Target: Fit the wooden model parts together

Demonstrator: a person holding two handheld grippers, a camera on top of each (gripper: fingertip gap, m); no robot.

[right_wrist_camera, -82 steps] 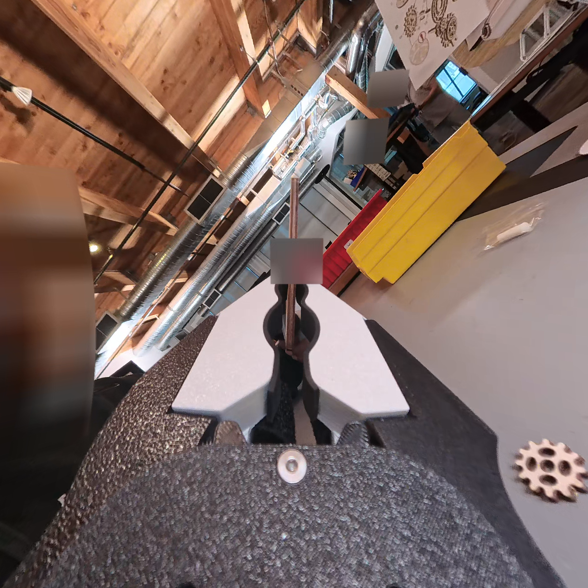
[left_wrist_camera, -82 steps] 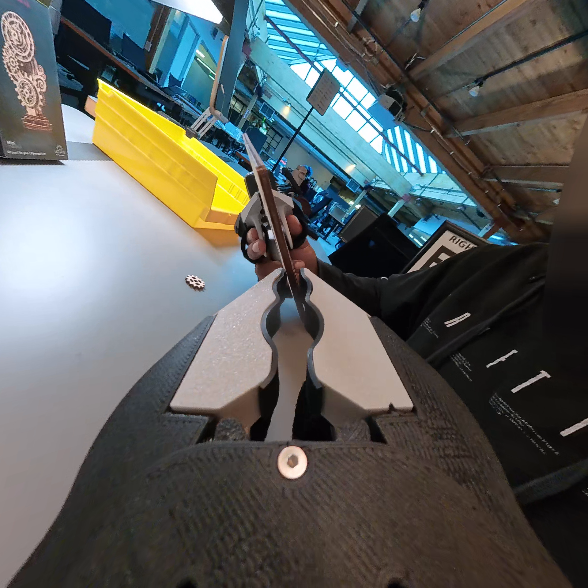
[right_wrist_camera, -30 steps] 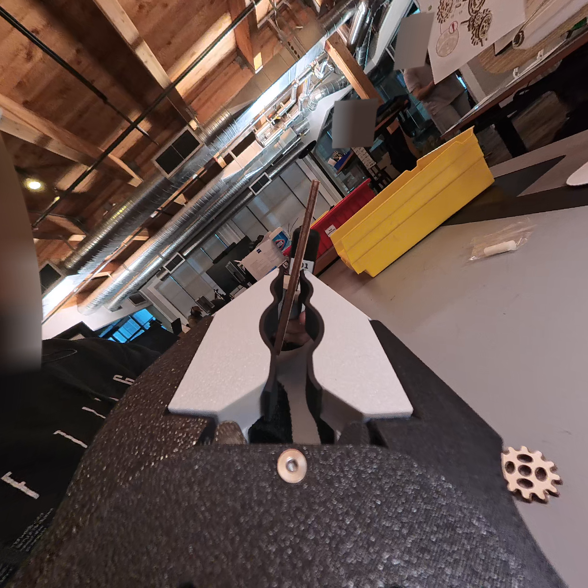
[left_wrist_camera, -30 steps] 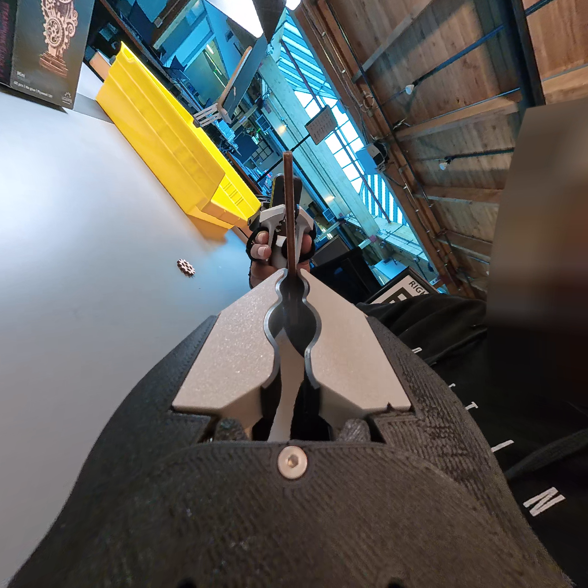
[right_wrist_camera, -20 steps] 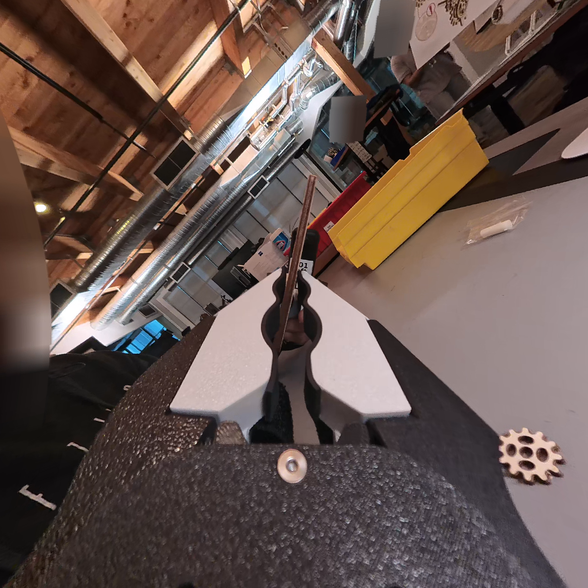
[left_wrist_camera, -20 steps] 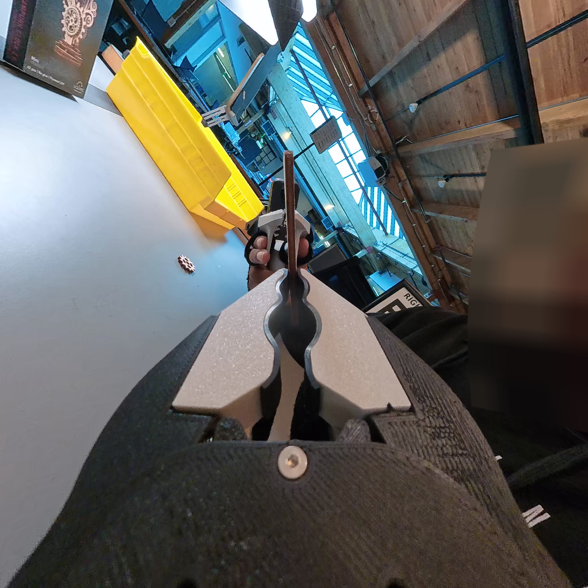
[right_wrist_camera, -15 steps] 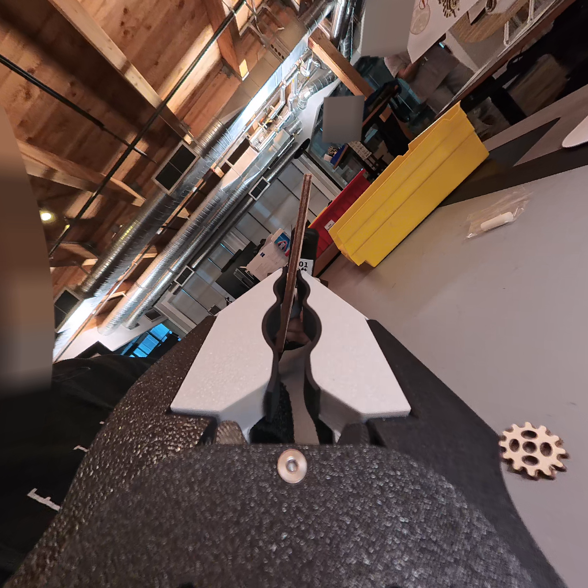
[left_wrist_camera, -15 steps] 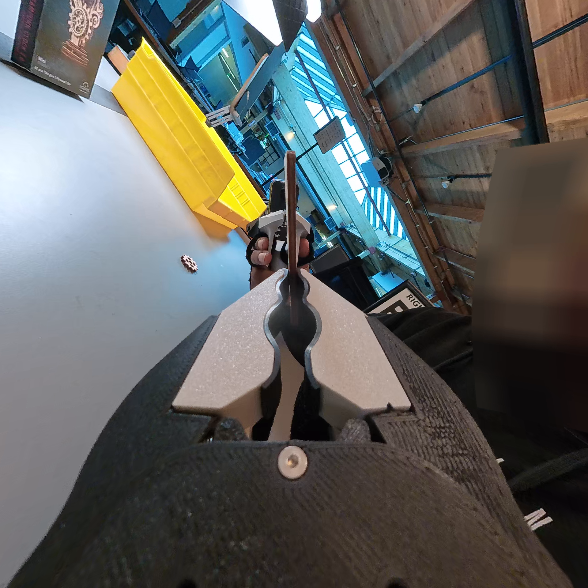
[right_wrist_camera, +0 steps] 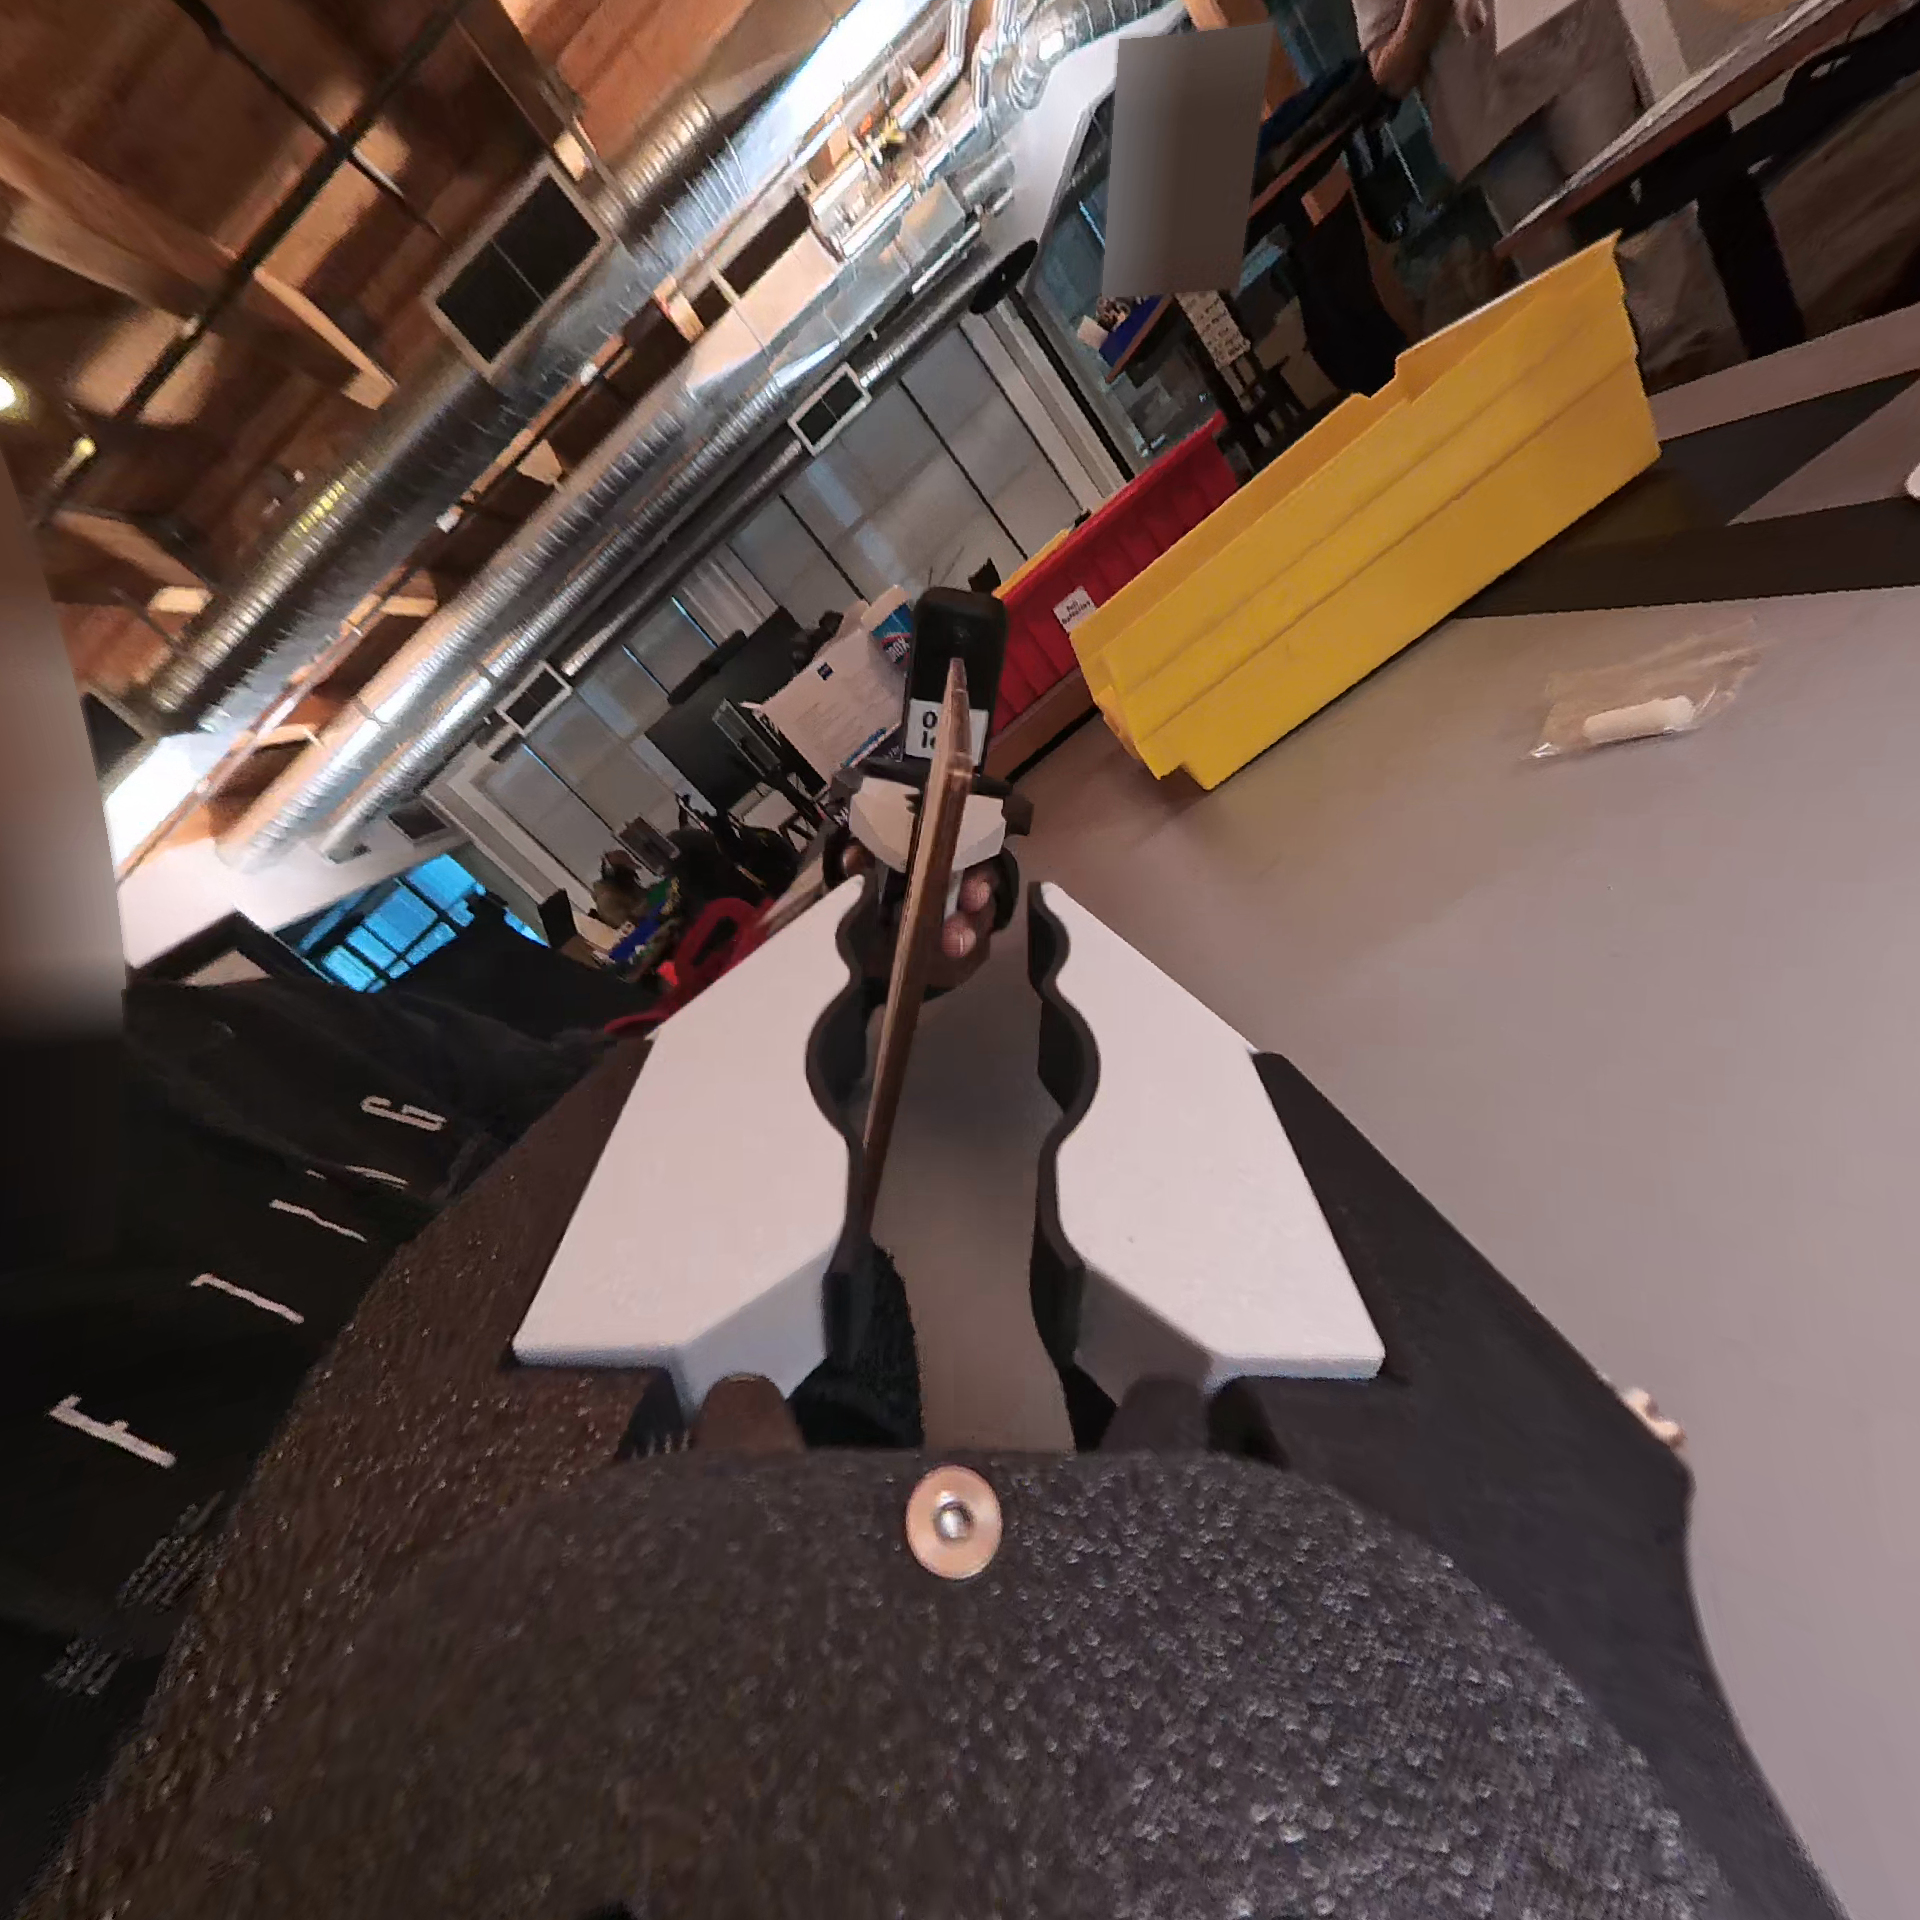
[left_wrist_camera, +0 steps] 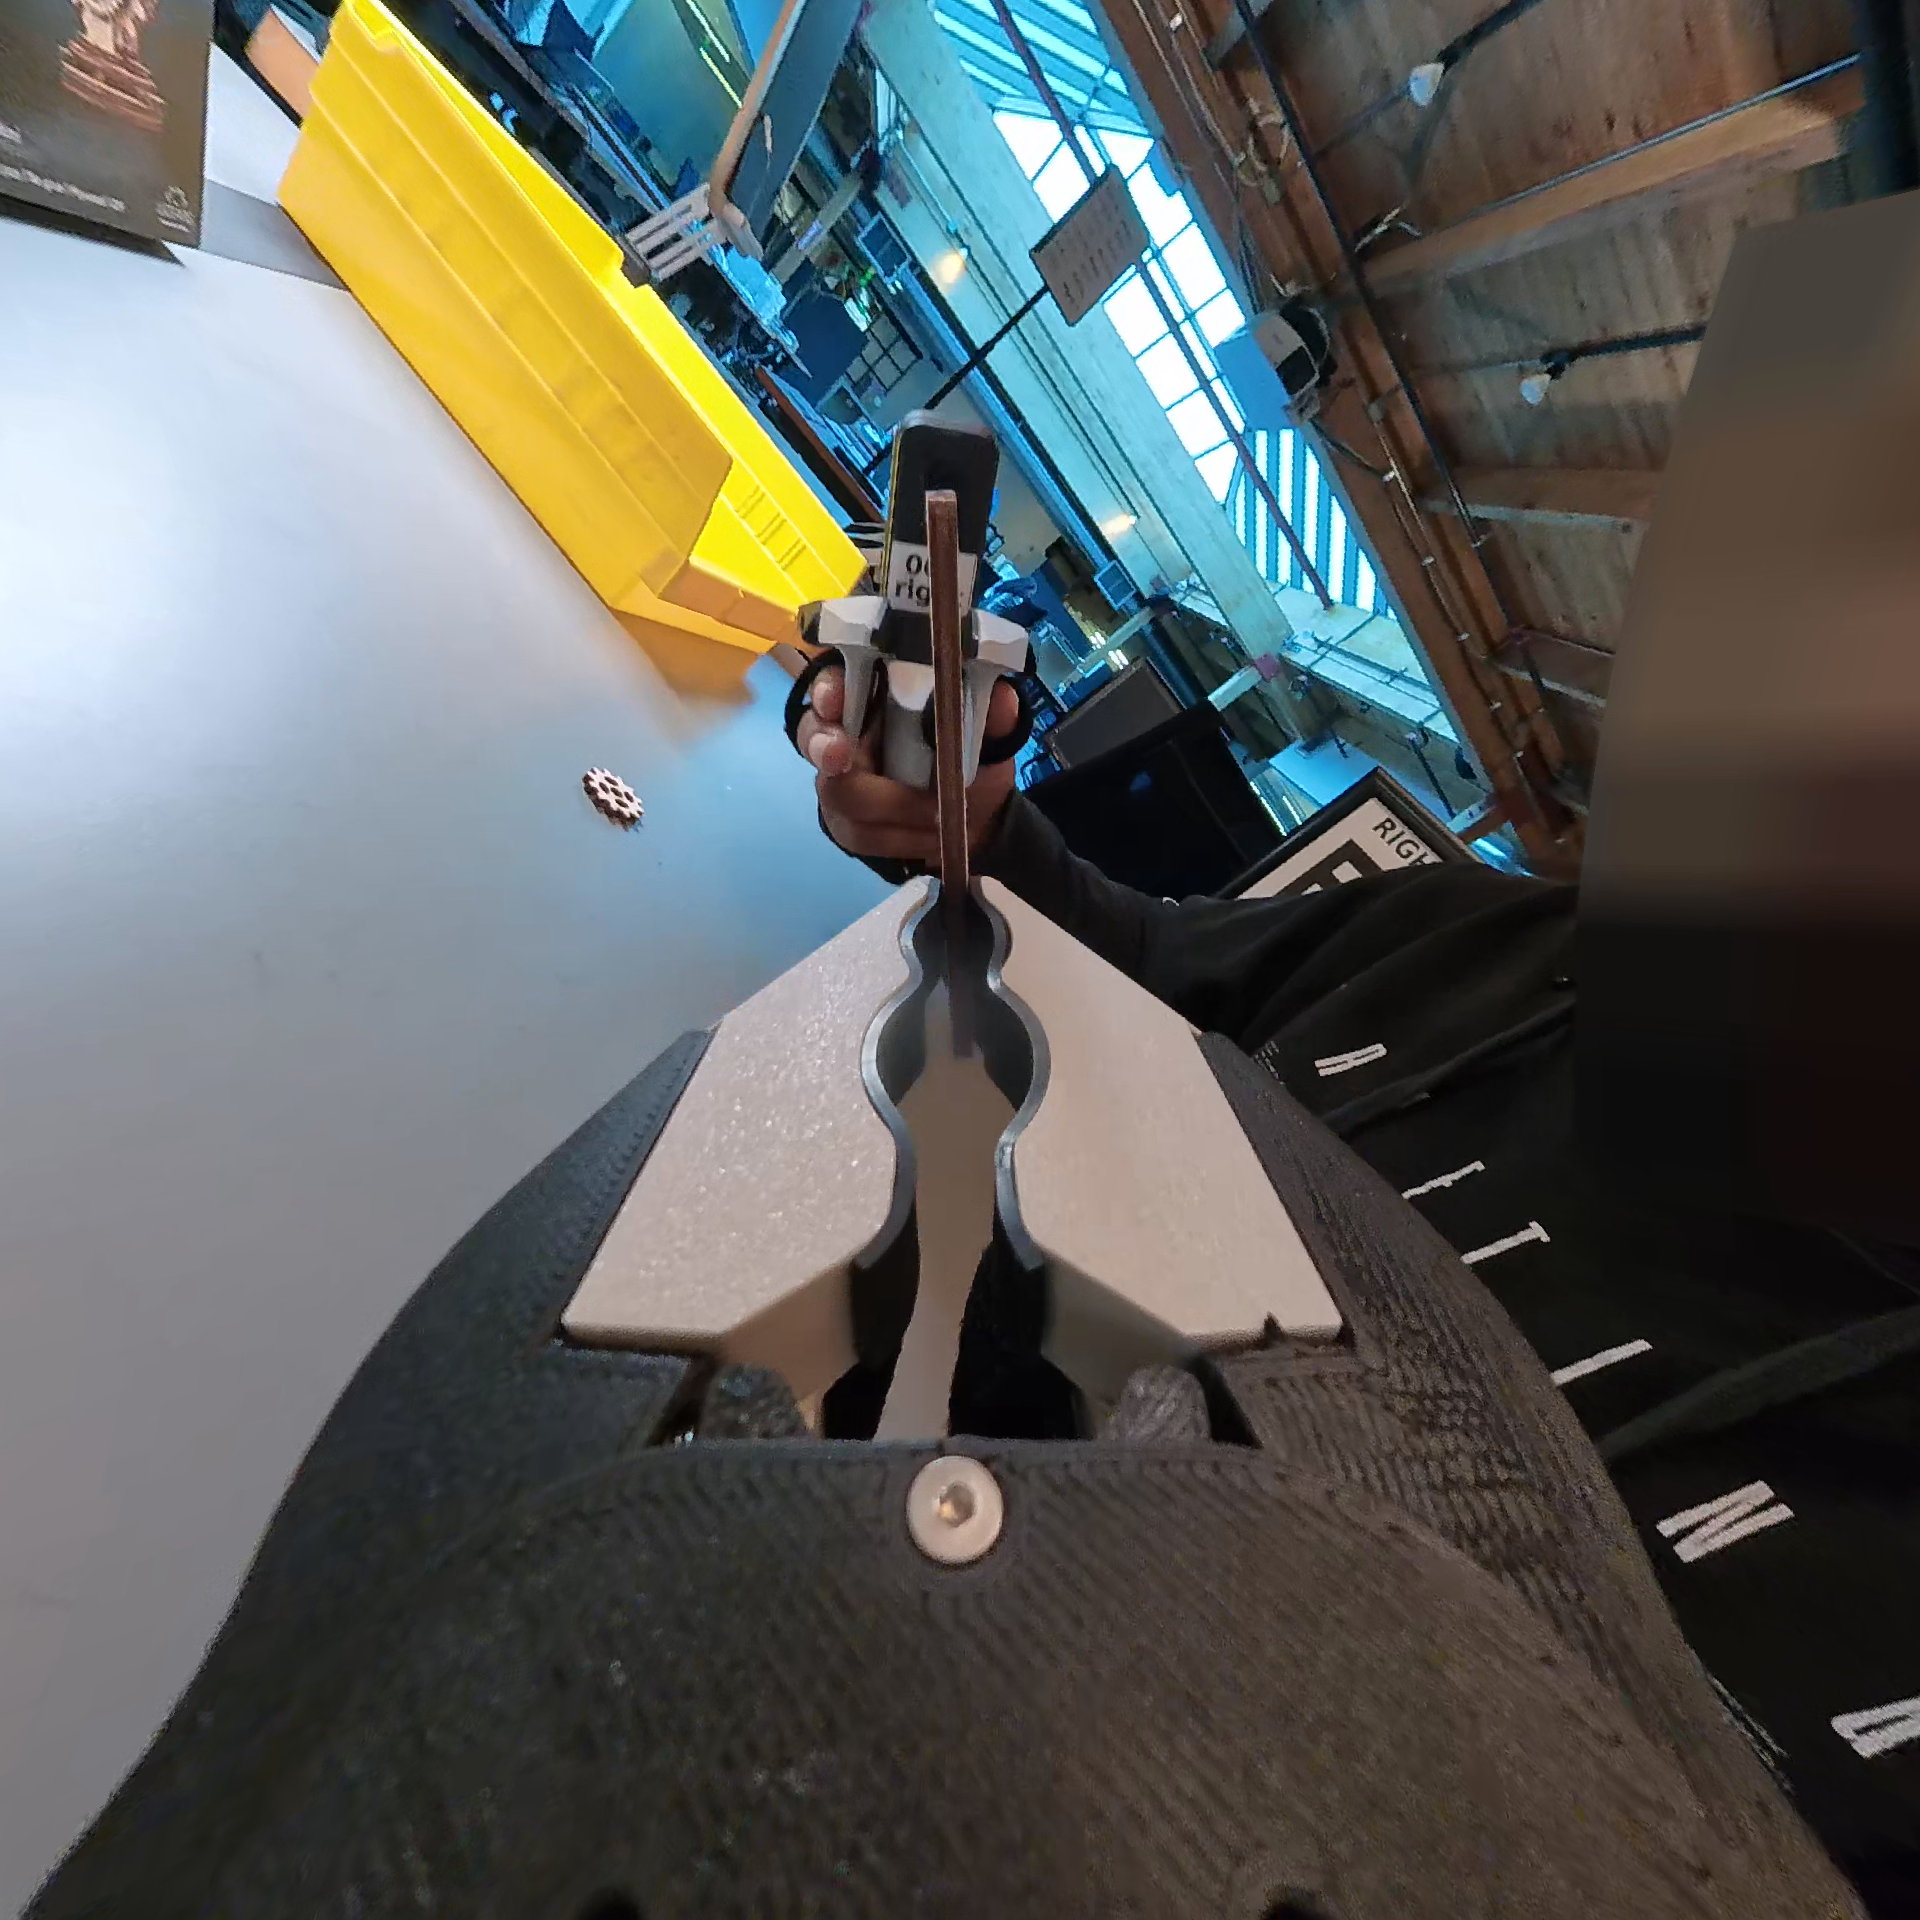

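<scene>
My left claw (left_wrist_camera: 954, 914) pinches the thin flat brown wooden plate (left_wrist_camera: 945, 686) edge-on, above the smooth grey bench (left_wrist_camera: 260, 727); my right claw (right_wrist_camera: 940, 935) gapes wide, gripping nothing, the plate just beside its left finger. Farther off, the small toothed wooden gear (left_wrist_camera: 611, 798) lies unfitted: joining hardly begun, I judge

**Open workshop in a converted timber-roofed hall**

Exposed wooden beams (right_wrist_camera: 260, 301) and plank ceiling overhead. Silver ventilation ducts (right_wrist_camera: 499, 582) run the length of the room. Skylight glazing (left_wrist_camera: 1174, 281) lets in daylight. Wide grey bench (left_wrist_camera: 260, 831) carries a yellow parts bin (right_wrist_camera: 1382, 561), a red bin (right_wrist_camera: 1122, 540) behind it. Further worktables and cluttered equipment fill the background; a person stands at a far table (right_wrist_camera: 1766, 135).
</scene>
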